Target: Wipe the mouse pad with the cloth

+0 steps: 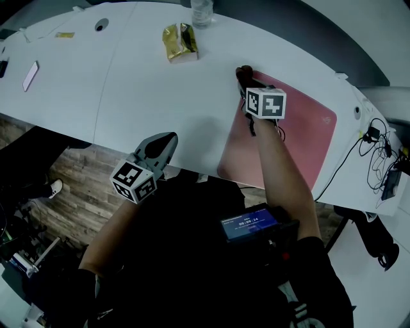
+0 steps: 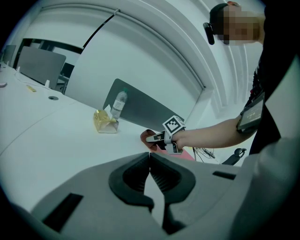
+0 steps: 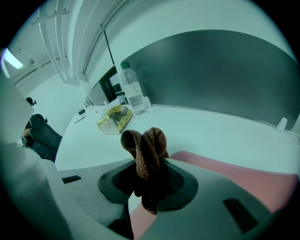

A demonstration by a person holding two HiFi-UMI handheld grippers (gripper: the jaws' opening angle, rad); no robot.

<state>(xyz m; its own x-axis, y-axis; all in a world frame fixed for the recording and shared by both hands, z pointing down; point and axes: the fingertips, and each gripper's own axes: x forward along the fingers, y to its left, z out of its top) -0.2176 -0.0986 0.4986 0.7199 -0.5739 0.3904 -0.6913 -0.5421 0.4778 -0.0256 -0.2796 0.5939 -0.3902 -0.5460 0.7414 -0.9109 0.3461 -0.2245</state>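
At the far left of the white table [image 1: 128, 83] lies a phone [image 1: 30, 75], well clear of the work. The left gripper [image 1: 164, 141] hangs off the table's near edge with its jaws pressed together on nothing, and it takes no part in the task. Further along, a gold snack packet [image 1: 179, 41] and a water bottle [image 1: 202, 11] sit by the far edge, apart from the pad. The right gripper [image 1: 246, 82] pinches the brown cloth [image 1: 244, 72], with a bunched fold poking out past the jaws. It is at the far left corner of the pink mouse pad [image 1: 301, 128], which lies flat toward the table's right end. Whether the cloth is touching the pad cannot be told. The wipe looks barely begun, as most of the pad appears unswept. The next move likely calls for pressing the fold down and drawing it across in passes, without dragging the pad along. Cables [image 1: 378, 154] trail just beside the pad's right edge, the one thing a long stroke might catch
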